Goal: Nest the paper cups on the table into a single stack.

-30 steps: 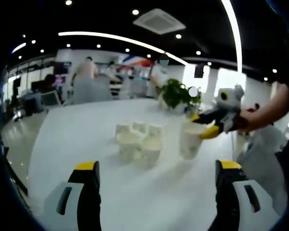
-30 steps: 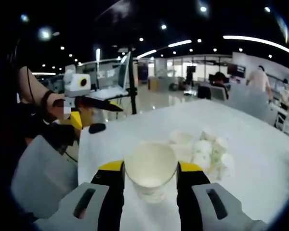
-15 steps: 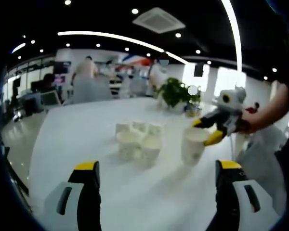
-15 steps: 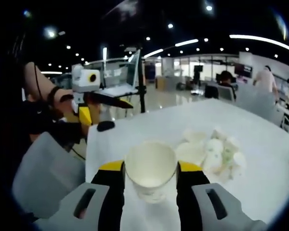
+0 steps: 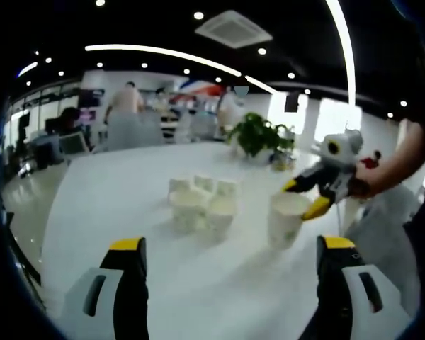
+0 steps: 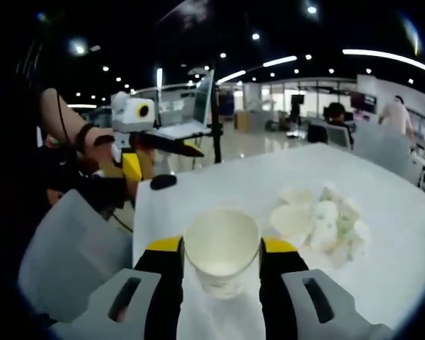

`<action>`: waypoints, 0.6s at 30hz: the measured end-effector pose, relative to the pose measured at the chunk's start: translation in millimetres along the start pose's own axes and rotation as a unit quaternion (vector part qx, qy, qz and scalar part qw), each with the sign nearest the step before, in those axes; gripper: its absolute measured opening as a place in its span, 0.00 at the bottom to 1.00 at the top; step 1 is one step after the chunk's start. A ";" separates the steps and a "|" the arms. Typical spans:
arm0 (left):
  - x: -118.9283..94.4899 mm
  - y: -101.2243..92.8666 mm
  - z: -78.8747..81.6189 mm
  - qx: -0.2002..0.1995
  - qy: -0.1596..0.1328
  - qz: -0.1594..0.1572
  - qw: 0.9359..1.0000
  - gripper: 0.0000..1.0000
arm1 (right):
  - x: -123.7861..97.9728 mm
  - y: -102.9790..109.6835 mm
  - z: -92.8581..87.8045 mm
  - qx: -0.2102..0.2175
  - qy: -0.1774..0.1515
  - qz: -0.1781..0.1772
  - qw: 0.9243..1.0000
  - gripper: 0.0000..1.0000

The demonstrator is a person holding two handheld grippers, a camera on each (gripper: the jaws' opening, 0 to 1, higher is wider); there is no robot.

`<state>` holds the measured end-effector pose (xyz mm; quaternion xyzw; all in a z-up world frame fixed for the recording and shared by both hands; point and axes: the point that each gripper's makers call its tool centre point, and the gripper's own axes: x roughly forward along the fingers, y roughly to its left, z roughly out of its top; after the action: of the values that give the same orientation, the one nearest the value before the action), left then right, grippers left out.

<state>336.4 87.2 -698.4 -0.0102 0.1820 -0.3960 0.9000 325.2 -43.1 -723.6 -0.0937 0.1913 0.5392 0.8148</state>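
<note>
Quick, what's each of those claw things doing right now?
Left gripper: open, holding nothing.
Right gripper: shut on a paper cup.

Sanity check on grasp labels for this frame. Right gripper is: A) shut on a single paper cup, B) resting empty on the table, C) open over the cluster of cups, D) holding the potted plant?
A. In the right gripper view the right gripper has its yellow-tipped jaws pressed against both sides of one paper cup, apart from the cluster of cups on the white table.
</note>
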 end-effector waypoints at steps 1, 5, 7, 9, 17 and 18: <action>-0.7 1.3 -0.2 -0.001 0.000 0.002 1.000 1.00 | 0.5 1.2 -0.8 -0.001 0.001 0.002 1.000 0.38; -3.3 3.2 1.3 -0.001 -0.001 0.006 1.000 1.00 | 2.2 1.5 -2.8 0.003 0.001 0.003 1.000 0.38; -4.0 4.1 0.9 -0.003 -0.002 0.007 1.000 1.00 | 3.6 1.5 -4.1 0.003 0.001 0.003 1.000 0.38; -4.5 4.0 0.5 -0.002 -0.001 0.008 1.000 1.00 | 5.3 2.5 -6.2 0.006 0.002 0.005 1.000 0.38; -4.7 3.5 -2.8 -0.004 0.003 0.008 1.000 1.00 | 12.9 12.2 -13.6 0.008 0.008 0.020 1.000 0.38; -4.6 3.7 -3.2 -0.004 0.003 0.008 1.000 1.00 | 13.8 13.8 -16.7 0.009 0.011 0.022 1.000 0.38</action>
<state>335.1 93.5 -700.5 -0.0107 0.1865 -0.3878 0.9026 313.8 -31.9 -743.7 -0.0885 0.2067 0.5539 0.8016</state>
